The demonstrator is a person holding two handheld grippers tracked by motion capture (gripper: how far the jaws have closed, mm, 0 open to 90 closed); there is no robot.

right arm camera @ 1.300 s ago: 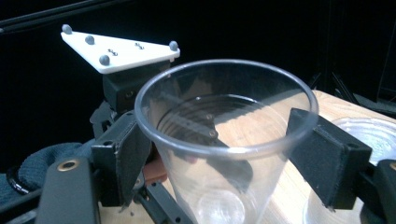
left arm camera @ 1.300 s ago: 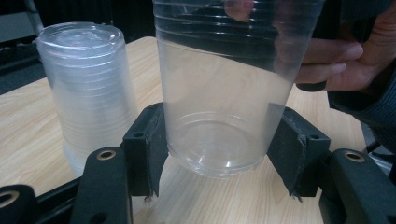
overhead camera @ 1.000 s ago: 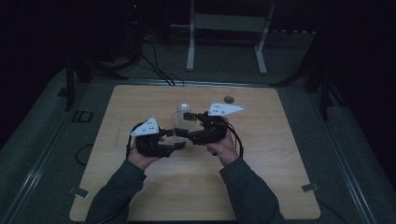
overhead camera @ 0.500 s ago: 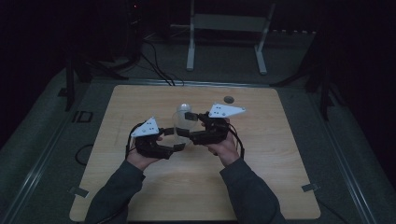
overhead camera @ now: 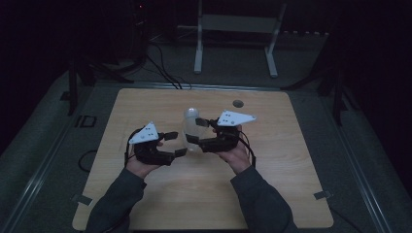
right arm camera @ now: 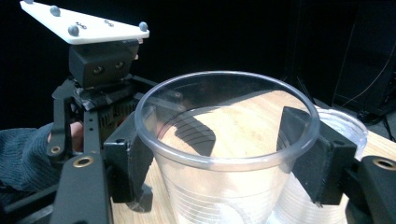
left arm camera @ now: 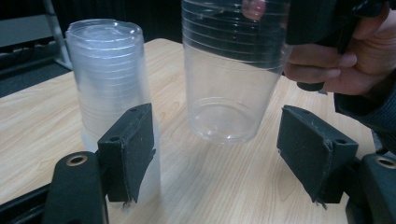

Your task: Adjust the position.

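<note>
While right gripper [right arm camera: 224,172] clamps cup [right arm camera: 224,154], cup stack [left arm camera: 112,88] stands beside.

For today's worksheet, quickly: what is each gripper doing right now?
Left gripper: open, jaws just opened, clear of the cup.
Right gripper: closed on the clear plastic cup, held above the table.

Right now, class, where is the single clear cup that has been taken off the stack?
The single clear cup is clamped in the right tool, held above the table. In the left gripper view it hangs just right of the cup stack.
</note>
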